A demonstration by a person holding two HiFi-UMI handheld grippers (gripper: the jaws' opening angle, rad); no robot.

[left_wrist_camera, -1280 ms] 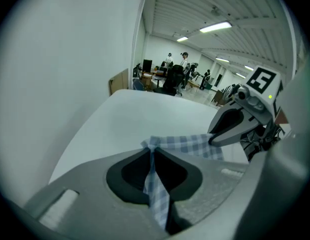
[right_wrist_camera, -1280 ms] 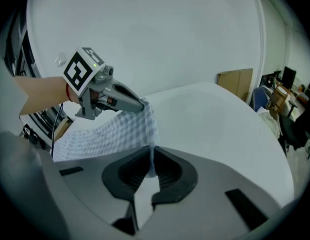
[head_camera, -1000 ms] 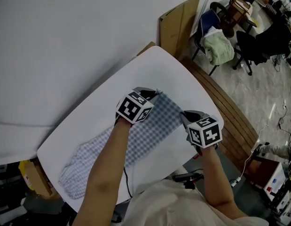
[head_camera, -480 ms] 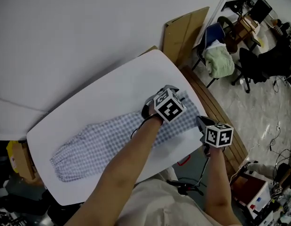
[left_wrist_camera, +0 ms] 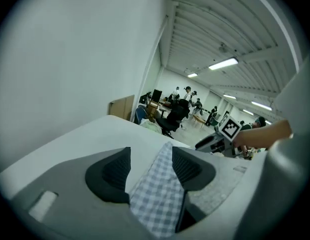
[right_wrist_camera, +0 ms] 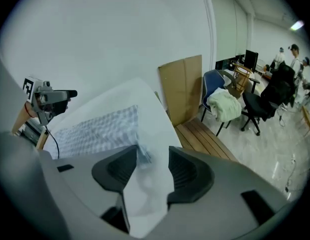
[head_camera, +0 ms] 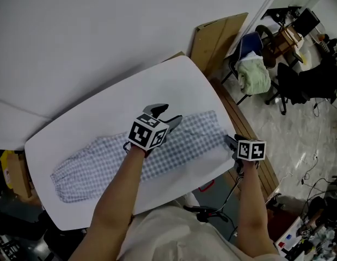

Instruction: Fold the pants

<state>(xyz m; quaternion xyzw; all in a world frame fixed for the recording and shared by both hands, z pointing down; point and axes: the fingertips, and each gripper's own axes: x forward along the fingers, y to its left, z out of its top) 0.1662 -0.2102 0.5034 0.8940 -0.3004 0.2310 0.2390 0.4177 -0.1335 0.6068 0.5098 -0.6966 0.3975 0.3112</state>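
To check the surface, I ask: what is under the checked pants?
The white table lies under the pants, its bare top visible around them. Whatever is directly beneath the cloth is covered.

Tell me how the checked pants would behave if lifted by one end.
Probably floppy: the pants lie flat and limp on the table, so the free end would sag and trail. Likely light, since the cloth looks thin. Pushed, they would probably bunch rather than slide whole.

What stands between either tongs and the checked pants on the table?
Nothing visible does. Both have just been opening: the left tongs over the pants, the right tongs at their end, checked cloth showing between each pair of jaws, unpressed.
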